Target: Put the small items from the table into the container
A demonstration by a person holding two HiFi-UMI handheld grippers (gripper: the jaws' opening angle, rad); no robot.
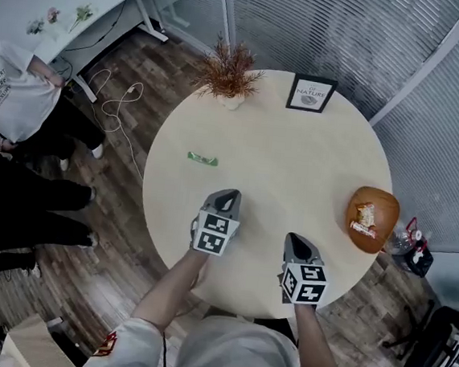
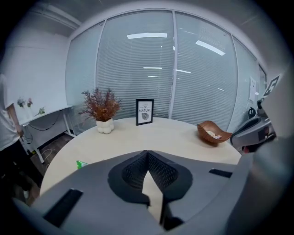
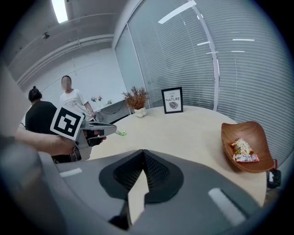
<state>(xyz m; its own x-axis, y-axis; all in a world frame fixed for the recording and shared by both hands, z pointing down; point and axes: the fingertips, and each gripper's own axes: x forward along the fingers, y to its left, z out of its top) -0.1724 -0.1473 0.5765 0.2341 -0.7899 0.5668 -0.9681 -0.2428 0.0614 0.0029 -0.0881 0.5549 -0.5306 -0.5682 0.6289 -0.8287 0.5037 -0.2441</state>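
Note:
A small green packet (image 1: 202,159) lies on the left part of the round pale table (image 1: 280,159). It also shows in the left gripper view as a green packet (image 2: 81,164) just past the gripper body, and in the right gripper view as a green packet (image 3: 120,133). The wooden bowl (image 1: 381,203) sits at the table's right edge with snack packets (image 1: 364,218) in it. My left gripper (image 1: 230,195) hovers over the near side of the table, a short way from the green packet, shut and empty. My right gripper (image 1: 293,238) is beside it near the front edge, left of the bowl, also shut and empty.
A dried plant in a white pot (image 1: 228,74) and a framed picture (image 1: 311,94) stand at the table's far side. People (image 1: 11,101) stand on the wooden floor to the left, near loose cables (image 1: 116,99). Glass walls with blinds run behind the table.

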